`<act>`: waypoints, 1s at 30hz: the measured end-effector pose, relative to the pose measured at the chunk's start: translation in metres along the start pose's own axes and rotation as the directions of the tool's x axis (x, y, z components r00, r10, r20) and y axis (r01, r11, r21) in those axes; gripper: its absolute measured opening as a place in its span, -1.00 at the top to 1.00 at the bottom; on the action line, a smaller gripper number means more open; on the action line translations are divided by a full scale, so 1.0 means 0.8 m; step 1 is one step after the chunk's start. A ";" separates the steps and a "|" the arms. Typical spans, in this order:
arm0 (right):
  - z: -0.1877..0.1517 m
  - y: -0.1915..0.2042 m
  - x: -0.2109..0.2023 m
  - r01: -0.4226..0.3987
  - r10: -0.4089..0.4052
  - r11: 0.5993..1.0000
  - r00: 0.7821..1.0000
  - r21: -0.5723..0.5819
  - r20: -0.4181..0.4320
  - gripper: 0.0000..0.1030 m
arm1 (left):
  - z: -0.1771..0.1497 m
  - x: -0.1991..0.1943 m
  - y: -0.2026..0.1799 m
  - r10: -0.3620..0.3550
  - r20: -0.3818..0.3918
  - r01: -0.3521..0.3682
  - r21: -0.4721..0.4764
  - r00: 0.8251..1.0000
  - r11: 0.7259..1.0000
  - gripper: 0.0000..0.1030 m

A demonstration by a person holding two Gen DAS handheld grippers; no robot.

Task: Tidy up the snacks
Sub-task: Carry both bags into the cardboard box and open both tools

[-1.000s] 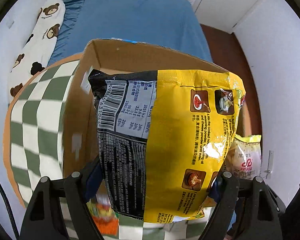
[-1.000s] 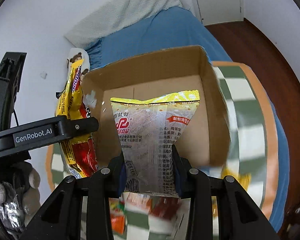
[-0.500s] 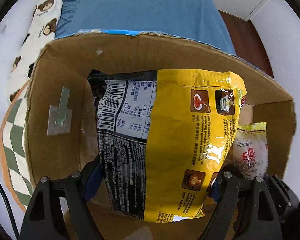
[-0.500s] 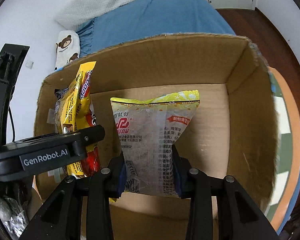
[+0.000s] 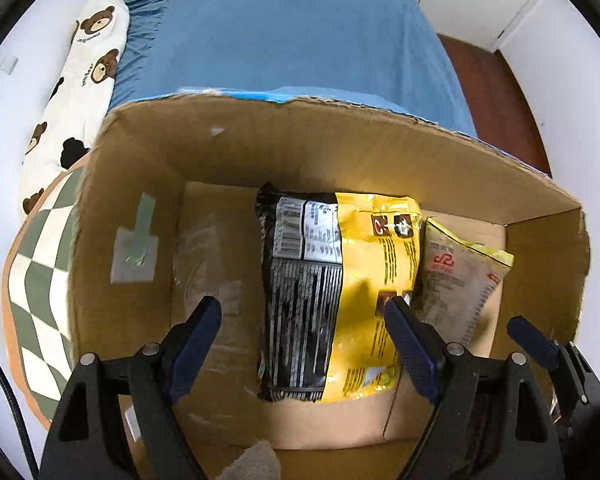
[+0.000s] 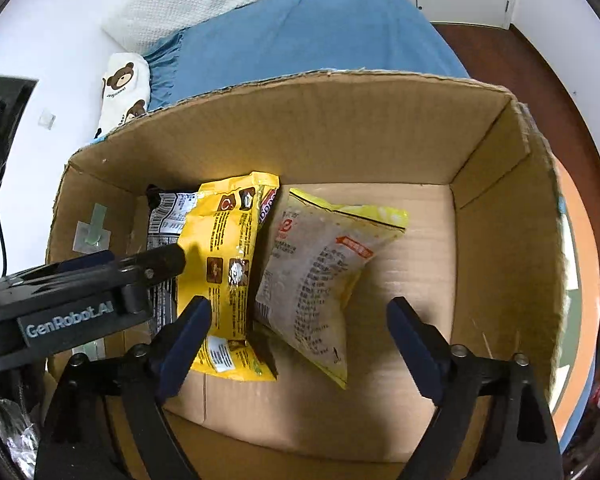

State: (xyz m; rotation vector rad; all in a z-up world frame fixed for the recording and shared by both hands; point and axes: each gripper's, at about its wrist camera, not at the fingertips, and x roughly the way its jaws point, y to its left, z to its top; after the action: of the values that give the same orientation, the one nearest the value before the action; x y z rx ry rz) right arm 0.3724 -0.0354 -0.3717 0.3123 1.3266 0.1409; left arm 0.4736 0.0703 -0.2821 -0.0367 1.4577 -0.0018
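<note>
Two snack packets lie inside the cardboard box, side by side on its floor near the middle of both views. The yellow-and-black packet rests flat on the left; the pale clear-fronted packet leans against its right edge, tilted with one corner raised.

The left tool hangs over the yellow-and-black packet with its jaws wide apart, blue pads clear of the wrapper on both sides, gripping nothing. The right tool has just been opening; its jaws now stand spread over the pale packet, which lies free on the cardboard below, touched by neither pad.

Both packets look light and soft, crinkly film with air and loose contents inside, so they would likely buckle and slide under a pinch. The glossy yellow wrapper seems the more slippery. A grasp across a narrow edge or at the flat sealed seam is probably safest; squeezing the belly risks crushing what is inside.

Readable writing is sparse: a barcode and a nutrition table on the black panel, cooking pictograms with small text on the yellow, a red logo on the pale packet, and "GenRobot.AI" on the left tool's body at the left of the right wrist view.
</note>
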 end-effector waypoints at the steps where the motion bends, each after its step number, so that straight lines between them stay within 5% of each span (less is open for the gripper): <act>1: -0.003 0.000 -0.006 0.009 -0.009 1.000 1.000 -0.004 0.008 -0.78 | -0.006 -0.007 0.002 0.006 0.018 -0.006 0.002 1.000 1.000 -0.62; 18: -0.088 0.005 -0.121 0.097 -0.098 0.995 0.983 0.010 0.155 -0.78 | -0.115 -0.111 0.048 0.018 0.257 -0.020 0.003 0.966 1.000 -0.62; 30: -0.172 0.025 -0.205 0.061 -0.062 0.998 0.967 0.010 0.247 -0.78 | -0.194 -0.168 0.050 -0.012 0.324 0.005 0.021 0.946 1.000 -0.62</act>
State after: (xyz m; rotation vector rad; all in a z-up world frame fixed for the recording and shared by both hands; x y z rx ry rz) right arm 0.2015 -0.0421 -0.2416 0.2802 1.0875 0.0461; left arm 0.3032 0.1097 -0.1668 -0.0256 1.1272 -0.0164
